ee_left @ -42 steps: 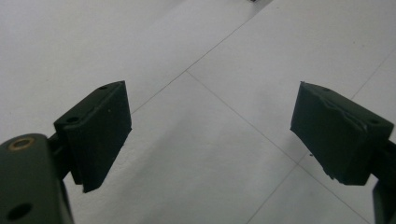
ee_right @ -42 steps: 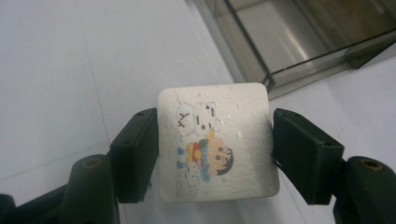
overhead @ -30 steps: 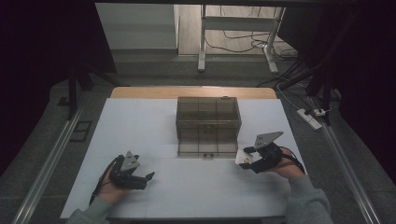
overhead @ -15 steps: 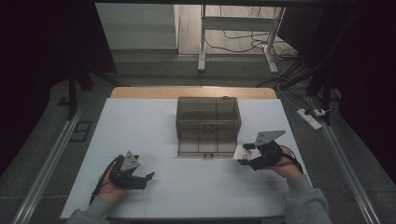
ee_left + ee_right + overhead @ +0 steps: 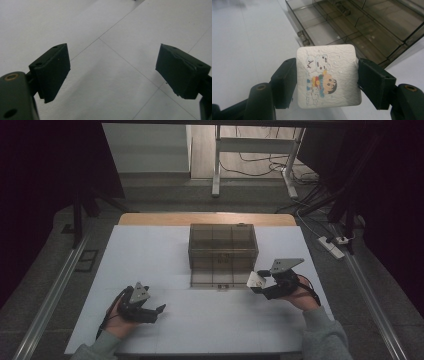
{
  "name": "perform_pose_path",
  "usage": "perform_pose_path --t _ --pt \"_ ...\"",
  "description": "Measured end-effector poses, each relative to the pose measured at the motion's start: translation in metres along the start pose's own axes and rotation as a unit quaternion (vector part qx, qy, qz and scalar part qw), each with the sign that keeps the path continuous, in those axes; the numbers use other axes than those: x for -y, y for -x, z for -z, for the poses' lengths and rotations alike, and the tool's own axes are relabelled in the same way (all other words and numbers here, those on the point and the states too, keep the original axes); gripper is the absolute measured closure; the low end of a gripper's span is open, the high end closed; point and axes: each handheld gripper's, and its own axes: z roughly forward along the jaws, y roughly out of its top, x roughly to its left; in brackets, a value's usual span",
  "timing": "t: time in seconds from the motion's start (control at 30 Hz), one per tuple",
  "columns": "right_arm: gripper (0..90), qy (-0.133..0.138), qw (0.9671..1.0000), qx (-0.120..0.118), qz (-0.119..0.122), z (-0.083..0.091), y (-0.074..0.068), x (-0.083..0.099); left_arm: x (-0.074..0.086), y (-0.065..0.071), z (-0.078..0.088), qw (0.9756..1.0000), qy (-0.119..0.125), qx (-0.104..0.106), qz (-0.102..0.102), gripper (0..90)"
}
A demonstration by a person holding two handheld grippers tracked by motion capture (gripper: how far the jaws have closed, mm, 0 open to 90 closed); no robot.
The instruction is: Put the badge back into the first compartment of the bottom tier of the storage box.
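My right gripper [image 5: 258,282] [image 5: 327,81] is shut on a white square tissue packet [image 5: 328,76] [image 5: 254,280] printed with a cartoon child. It holds the packet just above the table, at the front right corner of a smoky clear plastic compartment box [image 5: 223,254] [image 5: 362,27]. The box stands open, its lid raised behind the divided tray. My left gripper [image 5: 154,311] [image 5: 112,72] rests on the white table [image 5: 150,260] at the front left, jaws wide apart with bare table between the pads [image 5: 53,70].
A wooden strip [image 5: 205,218] borders the table's far edge. Metal rails [image 5: 50,295] run along both sides. A power strip [image 5: 332,245] and cables lie on the floor at the right. Desk legs [image 5: 216,165] stand beyond the table.
My right gripper has carried the packet a little leftward and forward, closer to the box's front right corner. The left gripper has stayed put.
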Motion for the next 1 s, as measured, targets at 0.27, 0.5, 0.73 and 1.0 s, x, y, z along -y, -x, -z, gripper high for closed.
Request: perform_pose_path --t 0.27,0.5,0.73,1.0 --pt "32.5 0.016 0.9998 0.009 -0.001 -0.003 -0.002 -0.006 0.000 0.000 0.000 1.0000 0.000 0.000 -0.001 12.5" --pt "32.5 0.029 0.9995 0.015 0.000 -0.009 -0.003 -0.013 0.000 0.000 0.000 1.0000 0.000 0.000 0.000 12.5" --pt "32.5 0.039 0.9992 0.012 0.002 -0.019 -0.004 -0.023 0.000 0.000 0.000 1.0000 0.001 0.000 0.000 12.5" --pt "32.5 0.049 0.9987 0.015 0.002 -0.026 -0.005 -0.031 0.000 0.000 0.000 1.0000 0.000 0.001 -0.001 12.4"
